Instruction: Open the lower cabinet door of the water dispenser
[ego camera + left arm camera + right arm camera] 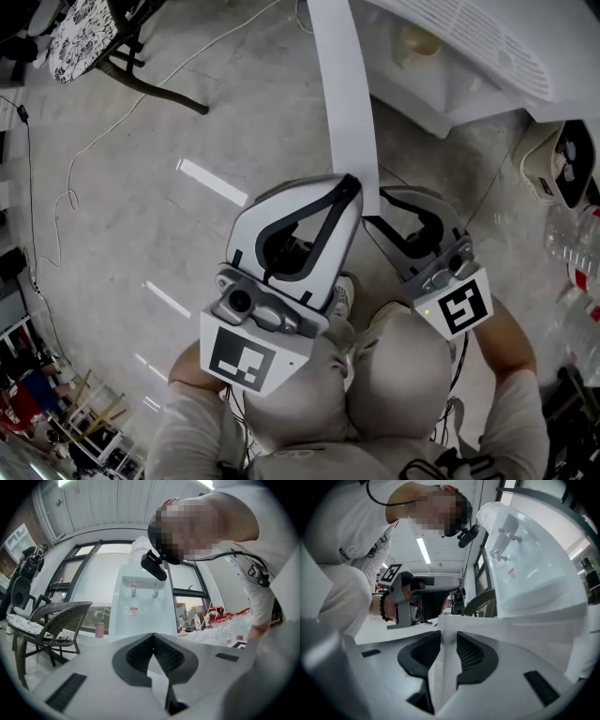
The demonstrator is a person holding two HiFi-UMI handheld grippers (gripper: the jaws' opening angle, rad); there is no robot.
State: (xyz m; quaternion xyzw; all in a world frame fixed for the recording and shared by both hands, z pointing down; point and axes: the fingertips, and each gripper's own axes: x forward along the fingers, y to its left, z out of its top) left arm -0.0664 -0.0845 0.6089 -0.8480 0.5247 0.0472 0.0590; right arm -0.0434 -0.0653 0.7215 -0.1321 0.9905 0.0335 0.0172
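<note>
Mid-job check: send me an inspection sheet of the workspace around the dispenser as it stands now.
Surface: bare concrete floor.
Job's things: water dispenser; its lower cabinet door swung out toward the person.
Clutter: plastic bottles at right; wicker chair; pink cup by the window.
Grippers: left gripper claw shut, empty; right gripper claw closed on the door's edge.
Cables: white cable loose across the floor.
Surroundings: windows behind the dispenser.

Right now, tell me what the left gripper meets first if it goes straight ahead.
The left gripper would likely meet the water dispenser, on its white front below the taps; nothing else shows between, but depth is unclear.
</note>
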